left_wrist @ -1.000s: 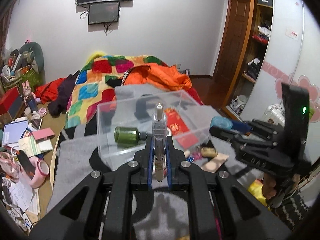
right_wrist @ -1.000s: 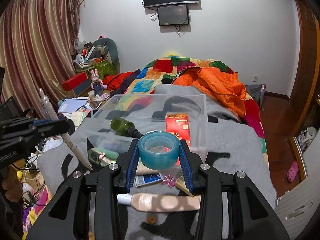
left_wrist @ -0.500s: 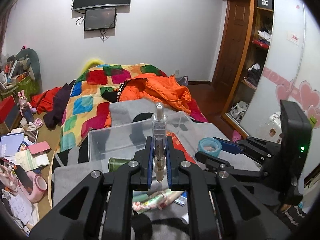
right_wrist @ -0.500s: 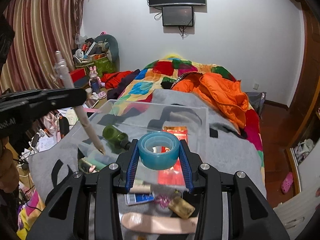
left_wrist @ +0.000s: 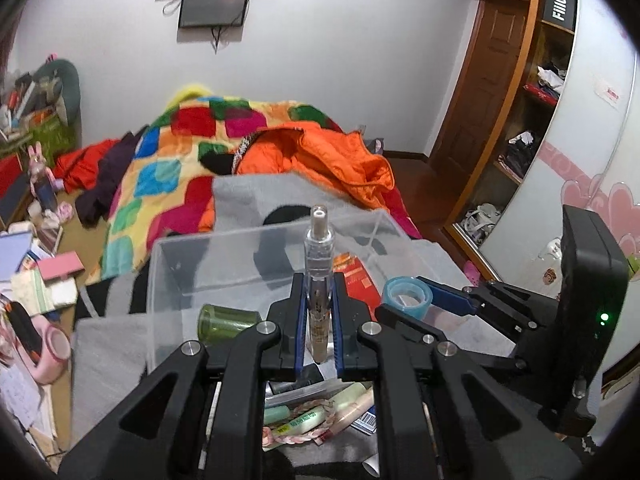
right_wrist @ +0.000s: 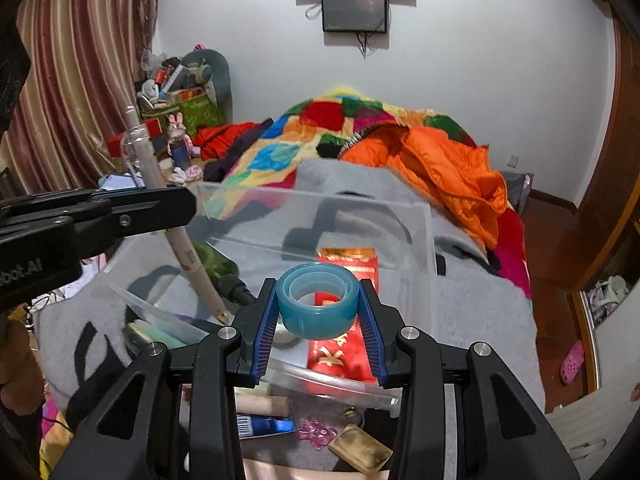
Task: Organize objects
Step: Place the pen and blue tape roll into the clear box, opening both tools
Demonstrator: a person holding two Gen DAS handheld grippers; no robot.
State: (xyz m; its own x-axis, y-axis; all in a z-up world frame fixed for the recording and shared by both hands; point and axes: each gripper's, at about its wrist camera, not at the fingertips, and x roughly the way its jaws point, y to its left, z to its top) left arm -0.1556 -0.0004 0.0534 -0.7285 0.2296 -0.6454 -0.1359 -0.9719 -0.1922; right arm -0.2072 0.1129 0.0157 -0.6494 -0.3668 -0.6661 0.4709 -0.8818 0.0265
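**Pen and tape poised over the clear box**

The pen point(left_wrist: 318, 280) stood almost upright, clamped tight in the narrow jaws of the left gripper point(left_wrist: 317, 320), its clear capped end up and its tip hanging over the near left part of the clear box point(right_wrist: 424, 240). The blue tape roll point(right_wrist: 317, 306) sat pinched across its width in the right gripper point(right_wrist: 318, 320), jaws part-open around it, held just above the box's near edge. Both items looked to be on their way into the box, where a green bottle point(left_wrist: 226, 320) and a red packet point(right_wrist: 344, 320) already lay on the bottom.

To finish this well, I judged each piece should go down low inside the walls before the jaws let go. The pen was slim and hard, likely to bounce or roll, so tilting it flat along the floor of the box would suit it better than dropping it point first. The tape was a smooth, springy ring that could roll off on its edge; setting it on its flat face beside the packet would keep it put. The two grippers were near each other, so one at a time seemed safer.

The box was thin, glossy and see-through, resting on a soft grey blanket point(right_wrist: 480, 304) that might let it tip. Loose tubes point(left_wrist: 320, 416) and a small tan bar point(right_wrist: 360, 452) still lay on the blanket in front.
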